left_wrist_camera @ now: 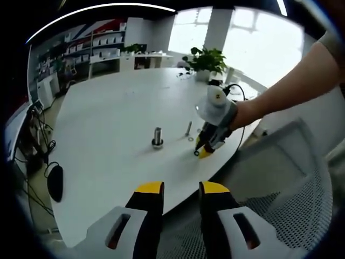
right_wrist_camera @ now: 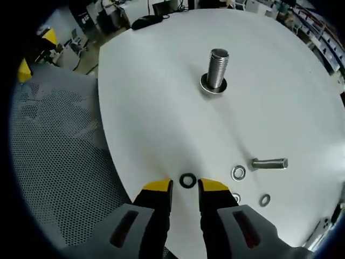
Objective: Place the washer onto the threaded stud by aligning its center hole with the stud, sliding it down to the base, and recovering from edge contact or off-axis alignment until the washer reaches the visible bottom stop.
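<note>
The white desk (right_wrist_camera: 161, 97) carries everything, and its near edge curves just under the right gripper (right_wrist_camera: 185, 186). The left gripper (left_wrist_camera: 180, 190) hangs back off the desk edge with its jaws apart and nothing between them, probably kept clear so the other hand can work.

The threaded stud (right_wrist_camera: 216, 69) stands upright near the middle of the desk, its base ringed by a flange that should serve as the bottom stop. A loose bolt (right_wrist_camera: 269, 163) lies on its side to the right, well apart from the stud.

The right gripper's jaws stand open to either side of the dark washer (right_wrist_camera: 187, 181), which lies flat near the desk edge, not yet pinched. Two bright washers (right_wrist_camera: 238, 173) lie near the bolt. The dark washer seems the chosen one, since the jaws straddle it for a pickup.
</note>
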The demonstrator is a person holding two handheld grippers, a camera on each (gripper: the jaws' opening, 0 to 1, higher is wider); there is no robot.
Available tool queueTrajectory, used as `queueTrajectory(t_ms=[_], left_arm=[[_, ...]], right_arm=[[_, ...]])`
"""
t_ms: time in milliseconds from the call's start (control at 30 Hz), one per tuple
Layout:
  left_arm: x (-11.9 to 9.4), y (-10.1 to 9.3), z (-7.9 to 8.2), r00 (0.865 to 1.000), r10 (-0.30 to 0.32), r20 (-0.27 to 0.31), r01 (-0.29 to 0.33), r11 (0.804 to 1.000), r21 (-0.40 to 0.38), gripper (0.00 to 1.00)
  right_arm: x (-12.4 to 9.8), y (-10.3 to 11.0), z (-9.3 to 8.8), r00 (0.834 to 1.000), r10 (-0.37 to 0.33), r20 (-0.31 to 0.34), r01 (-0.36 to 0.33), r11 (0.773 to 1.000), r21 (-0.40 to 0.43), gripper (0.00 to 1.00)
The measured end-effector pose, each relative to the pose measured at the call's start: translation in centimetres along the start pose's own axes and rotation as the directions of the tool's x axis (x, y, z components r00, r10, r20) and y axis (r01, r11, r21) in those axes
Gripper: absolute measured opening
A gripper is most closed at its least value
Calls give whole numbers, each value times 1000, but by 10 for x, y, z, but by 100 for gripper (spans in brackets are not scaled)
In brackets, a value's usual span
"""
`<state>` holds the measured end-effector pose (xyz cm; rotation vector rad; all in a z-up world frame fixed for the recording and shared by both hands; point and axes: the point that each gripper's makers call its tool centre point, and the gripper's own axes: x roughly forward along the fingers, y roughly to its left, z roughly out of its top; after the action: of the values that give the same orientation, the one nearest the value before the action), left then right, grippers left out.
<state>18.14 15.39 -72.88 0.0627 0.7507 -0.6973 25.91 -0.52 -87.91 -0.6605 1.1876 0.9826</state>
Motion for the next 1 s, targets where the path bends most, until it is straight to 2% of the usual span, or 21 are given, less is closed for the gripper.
queueTrajectory(t_ms=[133,233,367,567,733,800,833,867,933,1000], left_arm=[[0,1,-1,1000,3,-2,-3,1000,-1,24],[-1,1,0,1000,5,1,-5,1000,-2,24],[-1,1,-1,1000,6,-1,-6,1000,-1,23],[-1,2,-1,1000,8,-2,-8,1000,-1,23],[-1,2,-1,1000,8,-5,-8,1000,1,22],[-1,2,-1,1000,9,-3,-9,1000,0,22],[-2,2,-1,1000,10,0,-10,1000,0,22],[-2,2,0,1000,10,1,-10,1000,-1,22],[-2,2,-1,1000,10,0,-10,1000,-1,22],[-1,2,-1,1000,9,-1,-9,1000,2,22]], right_arm=[[0,-1,0,999,-46,-24,43,992,-118,18],[0,1,1,999,-36,-24,33,995,-98,17],[1,3,2,998,-30,-47,22,986,-164,16],[3,2,3,991,-38,-129,10,977,-211,15],[2,-1,3,986,-26,-162,-5,982,-188,14],[3,-2,3,991,2,-136,-15,995,-98,14],[2,-2,1,992,35,-120,-38,999,-24,13],[3,-5,1,995,36,-91,-33,999,40,13],[2,-4,-1,996,56,-69,-48,993,109,13],[2,-4,1,996,29,-79,-34,998,-58,13]])
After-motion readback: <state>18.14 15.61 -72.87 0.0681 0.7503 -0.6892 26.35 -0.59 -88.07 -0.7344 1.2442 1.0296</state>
